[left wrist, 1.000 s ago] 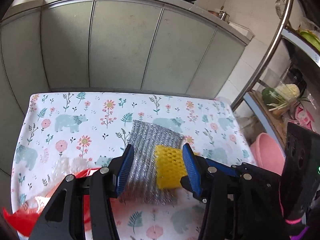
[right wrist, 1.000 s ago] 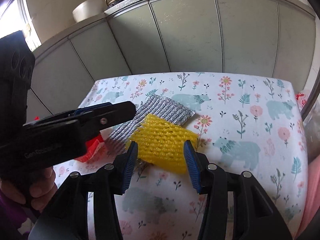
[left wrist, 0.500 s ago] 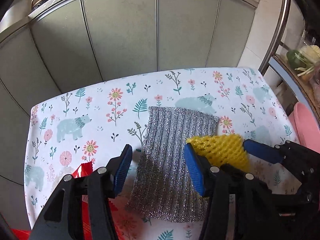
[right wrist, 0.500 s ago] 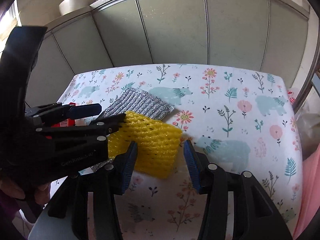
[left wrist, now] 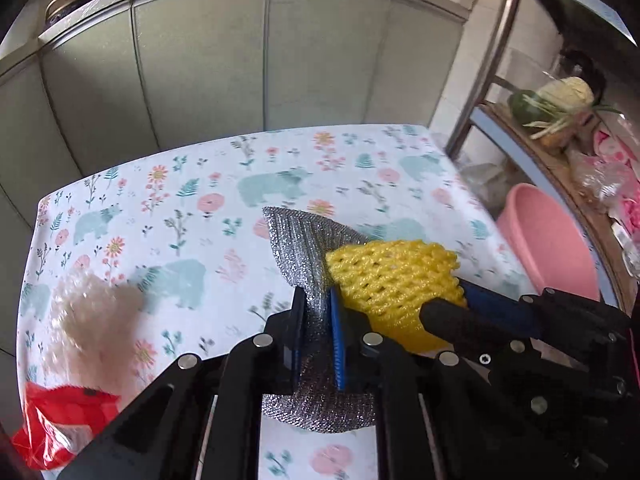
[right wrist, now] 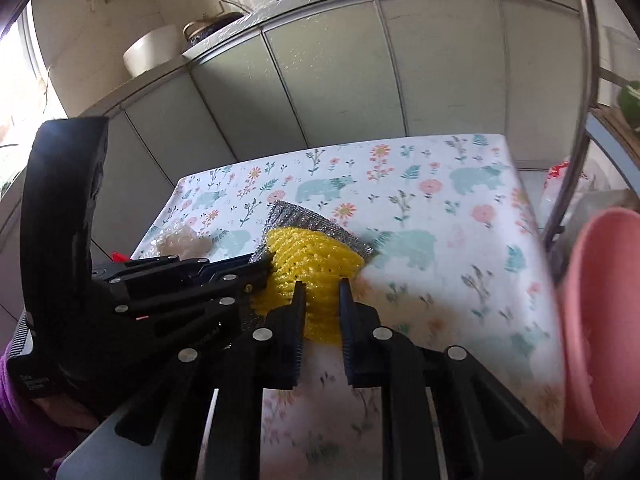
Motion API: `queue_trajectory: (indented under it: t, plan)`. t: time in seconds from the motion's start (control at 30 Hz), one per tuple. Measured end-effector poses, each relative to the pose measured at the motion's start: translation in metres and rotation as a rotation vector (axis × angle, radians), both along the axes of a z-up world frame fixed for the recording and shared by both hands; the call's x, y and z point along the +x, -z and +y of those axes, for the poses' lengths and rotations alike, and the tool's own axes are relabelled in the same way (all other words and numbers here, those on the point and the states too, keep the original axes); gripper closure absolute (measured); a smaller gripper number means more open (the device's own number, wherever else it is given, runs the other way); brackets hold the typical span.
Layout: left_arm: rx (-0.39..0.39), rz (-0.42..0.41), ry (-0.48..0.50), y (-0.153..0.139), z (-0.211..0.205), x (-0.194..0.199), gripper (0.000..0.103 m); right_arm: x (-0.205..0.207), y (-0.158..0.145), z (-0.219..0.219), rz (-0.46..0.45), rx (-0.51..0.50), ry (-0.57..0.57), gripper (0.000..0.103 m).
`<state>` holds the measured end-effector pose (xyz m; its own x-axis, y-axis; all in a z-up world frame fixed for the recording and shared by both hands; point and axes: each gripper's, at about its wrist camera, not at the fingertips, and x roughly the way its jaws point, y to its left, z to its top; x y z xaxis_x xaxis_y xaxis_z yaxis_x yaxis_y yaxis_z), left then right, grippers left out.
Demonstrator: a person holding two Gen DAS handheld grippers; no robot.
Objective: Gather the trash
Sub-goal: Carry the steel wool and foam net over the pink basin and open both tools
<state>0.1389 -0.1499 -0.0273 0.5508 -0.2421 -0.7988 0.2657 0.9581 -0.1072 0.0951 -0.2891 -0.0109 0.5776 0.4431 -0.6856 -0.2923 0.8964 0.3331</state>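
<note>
Left gripper (left wrist: pixel 316 316): we are closing it, pads pinching the silver mesh (left wrist: pixel 304 240).
Right gripper (right wrist: pixel 322 304): we are closing it on the yellow net (right wrist: pixel 312 260).
Net: touching the mesh, just ahead of both tools.

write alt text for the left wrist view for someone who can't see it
The left gripper is closing on a silver mesh cloth over a floral tablecloth, while the right gripper grips a yellow foam net beside it. A pink basin sits off the table's right edge.
</note>
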Motion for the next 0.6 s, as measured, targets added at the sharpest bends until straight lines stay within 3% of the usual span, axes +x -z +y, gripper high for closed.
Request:
queue_trajectory:
  t: [0.27, 0.6]
  plan:
    - [-0.048, -0.043, 0.038, -0.022, -0.009, -0.046, 0.092, -0.049, -0.012, -0.034, -0.015, 0.018, 0.048, 0.087]
    - [-0.135, -0.096, 0.1, -0.055, -0.026, -0.076, 0.092, -0.078, -0.031, -0.081, -0.076, 0.052, 0.172, 0.087]
